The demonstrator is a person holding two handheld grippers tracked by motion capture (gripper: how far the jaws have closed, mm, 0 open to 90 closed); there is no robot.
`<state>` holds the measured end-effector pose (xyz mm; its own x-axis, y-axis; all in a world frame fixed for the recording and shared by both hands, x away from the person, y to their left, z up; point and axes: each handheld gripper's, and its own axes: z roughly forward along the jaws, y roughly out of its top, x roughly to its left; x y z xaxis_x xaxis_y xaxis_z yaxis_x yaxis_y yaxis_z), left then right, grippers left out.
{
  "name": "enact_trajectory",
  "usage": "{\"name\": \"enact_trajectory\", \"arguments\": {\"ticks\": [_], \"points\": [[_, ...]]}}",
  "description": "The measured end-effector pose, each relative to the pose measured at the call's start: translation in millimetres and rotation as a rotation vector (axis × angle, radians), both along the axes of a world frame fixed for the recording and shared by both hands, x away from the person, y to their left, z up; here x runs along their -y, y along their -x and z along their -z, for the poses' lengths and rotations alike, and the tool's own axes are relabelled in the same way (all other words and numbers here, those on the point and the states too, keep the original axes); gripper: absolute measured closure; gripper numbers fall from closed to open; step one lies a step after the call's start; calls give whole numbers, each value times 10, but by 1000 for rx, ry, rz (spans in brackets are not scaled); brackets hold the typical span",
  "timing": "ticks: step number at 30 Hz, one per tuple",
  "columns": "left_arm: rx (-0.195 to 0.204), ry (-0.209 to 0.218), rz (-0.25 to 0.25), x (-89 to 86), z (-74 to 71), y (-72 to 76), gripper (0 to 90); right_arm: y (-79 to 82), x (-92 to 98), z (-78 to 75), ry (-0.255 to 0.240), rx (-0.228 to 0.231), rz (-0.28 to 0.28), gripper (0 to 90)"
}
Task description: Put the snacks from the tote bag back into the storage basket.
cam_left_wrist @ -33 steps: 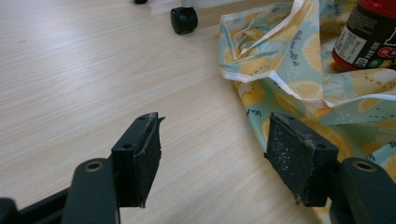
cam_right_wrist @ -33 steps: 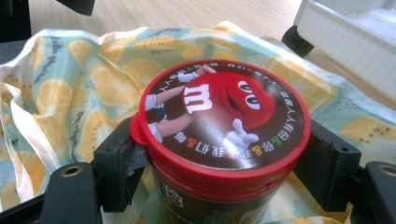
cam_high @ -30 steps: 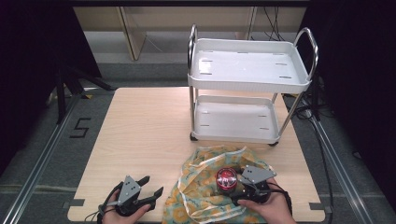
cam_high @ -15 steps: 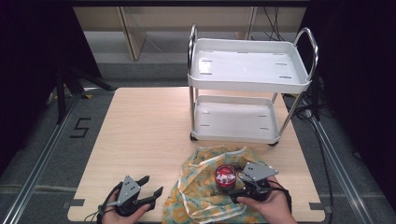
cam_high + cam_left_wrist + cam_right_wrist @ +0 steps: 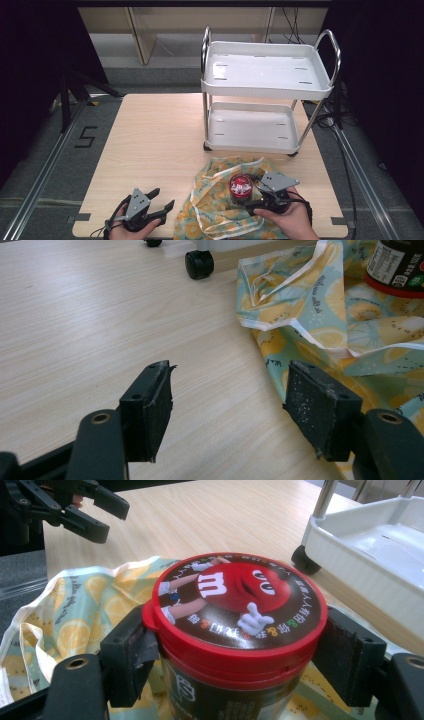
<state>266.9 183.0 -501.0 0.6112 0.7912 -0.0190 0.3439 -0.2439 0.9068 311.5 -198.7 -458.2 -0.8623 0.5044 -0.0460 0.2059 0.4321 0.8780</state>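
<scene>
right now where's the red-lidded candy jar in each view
High view: candy jar low, right of centre, on the fruit-print cloth.
Left gripper view: jar's base at top right.
Right gripper view: centre, between the right gripper jaws.
Shared landmark: the cloth.

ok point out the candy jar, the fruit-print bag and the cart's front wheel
candy jar (image 5: 240, 597), right gripper view, on the middle of its red printed lid
fruit-print bag (image 5: 325, 337), left gripper view, on a flat yellow-patterned fold
cart's front wheel (image 5: 199, 264), left gripper view, on the black caster's side
</scene>
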Motion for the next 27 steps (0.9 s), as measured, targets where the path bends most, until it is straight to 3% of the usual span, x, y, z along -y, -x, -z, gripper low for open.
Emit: {"name": "enact_trajectory", "arguments": {"ticks": [2, 5, 7, 13, 16, 22, 27], "points": [[11, -18, 9, -11, -10, -6, 347, -6, -9, 0, -12, 5, 4, 260], [13, -19, 9, -12, -10, -8, 347, -13, -4, -10, -10, 19, 12, 260], [12, -19, 9, -12, -10, -7, 347, -17, -1, -23, -10, 0, 0, 260], [4, -2, 2, -2, 0, -2, 347, -28, -1, -39, -27, 3, 11, 260], [14, -19, 10, -12, -10, -9, 347, -36, -3, -45, -25, 7, 11, 260], [14, -9, 6, -8, -3, -9, 347, -46, -15, -59, -23, 10, 17, 260], [31, -47, 25, -33, -18, -24, 347, -53, -30, -79, -28, 6, 19, 260]]}}
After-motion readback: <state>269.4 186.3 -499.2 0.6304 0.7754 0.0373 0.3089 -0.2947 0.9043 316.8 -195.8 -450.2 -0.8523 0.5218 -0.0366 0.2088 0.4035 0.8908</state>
